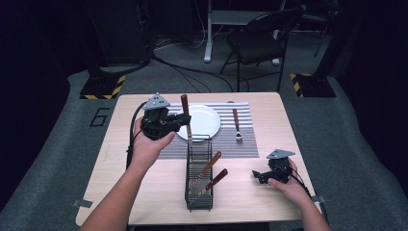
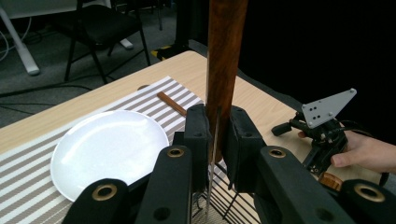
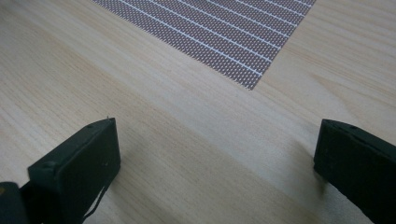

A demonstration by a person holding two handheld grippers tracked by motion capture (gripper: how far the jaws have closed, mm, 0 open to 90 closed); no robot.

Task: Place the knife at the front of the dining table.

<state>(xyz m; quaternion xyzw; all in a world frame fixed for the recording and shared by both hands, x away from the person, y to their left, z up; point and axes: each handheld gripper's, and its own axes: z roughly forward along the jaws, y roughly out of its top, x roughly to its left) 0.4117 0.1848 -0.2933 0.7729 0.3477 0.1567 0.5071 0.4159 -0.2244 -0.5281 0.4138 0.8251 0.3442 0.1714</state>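
Lifting a wooden-handled knife (image 1: pixel 185 115) out of the black wire caddy (image 1: pixel 198 179) at mid-desk — that looks like the step in hand, judging by the blade hanging upright just above the caddy's far end. Gripping it with the left tool (image 1: pixel 179 121), pads clamped on the knife where handle meets blade, handle pointing straight up; in the left gripper view, squeezing the brown handle (image 2: pixel 226 60) tight between the two black jaws. Hovering over the near edge of the white plate (image 1: pixel 204 126) on the striped placemat (image 1: pixel 240 144).

Moving right: leaving two more wooden-handled knives (image 1: pixel 210 174) leaning in the caddy, and a fork (image 1: pixel 236 126) lying on the placemat just right of the plate — place setting probably under way.

Next move, most likely: clearing the blade tip fully past the wire rim, then tipping the knife flat and setting it down beside the plate without knocking the china.

Far right: resting the right tool (image 1: pixel 260 176) low on the desk (image 1: pixel 144 192), jaws spread wide, holding nothing, bare wood between them.
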